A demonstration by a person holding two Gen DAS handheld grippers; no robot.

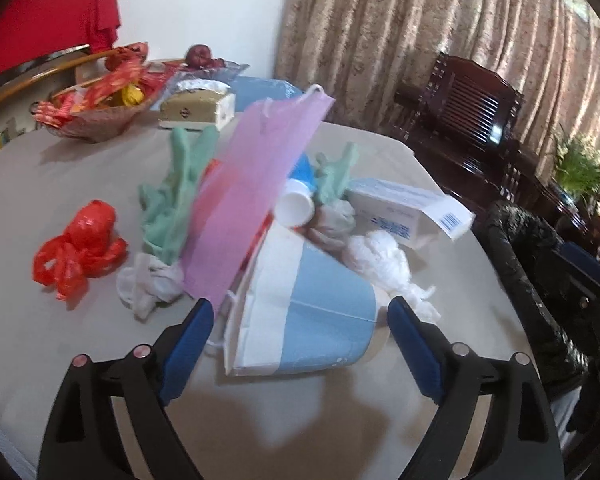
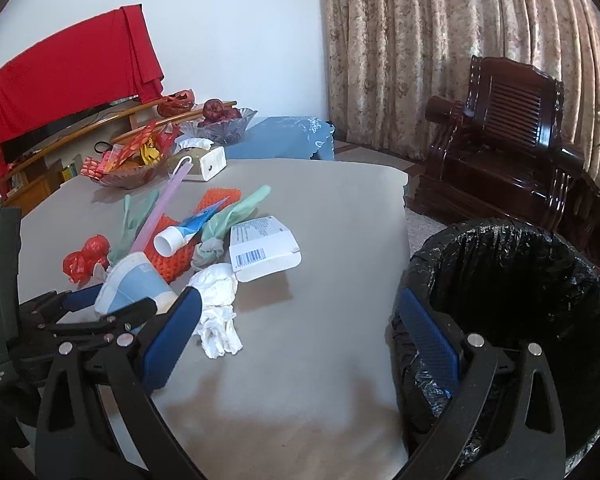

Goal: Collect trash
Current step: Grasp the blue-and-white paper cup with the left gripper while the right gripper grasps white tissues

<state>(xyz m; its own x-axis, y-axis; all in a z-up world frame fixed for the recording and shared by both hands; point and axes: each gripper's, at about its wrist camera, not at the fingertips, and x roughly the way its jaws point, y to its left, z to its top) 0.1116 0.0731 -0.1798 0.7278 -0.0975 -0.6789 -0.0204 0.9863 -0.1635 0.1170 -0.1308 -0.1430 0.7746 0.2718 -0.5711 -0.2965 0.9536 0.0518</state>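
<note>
Two grippers hang over a grey-covered table (image 2: 320, 220), both with jaws spread wide and nothing clamped. The left gripper (image 1: 300, 320) sits low at the table's near edge with a crushed blue-and-white paper cup (image 1: 312, 308) lying between its blue pads; the pads do not appear to press on it, so I judge this as lining up for a grasp, not a hold. The right gripper (image 2: 300, 312) hovers at the near right edge, one finger just in front of a round bin lined with a black plastic bag (image 2: 520, 300), which stands off the table's right side, probably placed there so each piece has a short trip.

The trash is bunched toward the middle and left of the table. The cup lies on its side, its long axis running roughly from the near edge toward the far left, and in the right wrist view its open mouth faces the near left edge. Leaning over it is a flat pink paper bag (image 1: 252, 200), tilted up toward the far edge. Beside the cup are a crumpled white tissue (image 2: 216, 308), a white cardboard box with a barcode (image 2: 264, 248), a blue-and-white tube with a white cap (image 2: 180, 236), mint-green rubber gloves (image 1: 176, 196) and a knotted red plastic bag (image 1: 84, 240) toward the left edge.

At the far left corner a wicker basket of red packets (image 1: 96, 112) looks like household goods, not trash.
</note>
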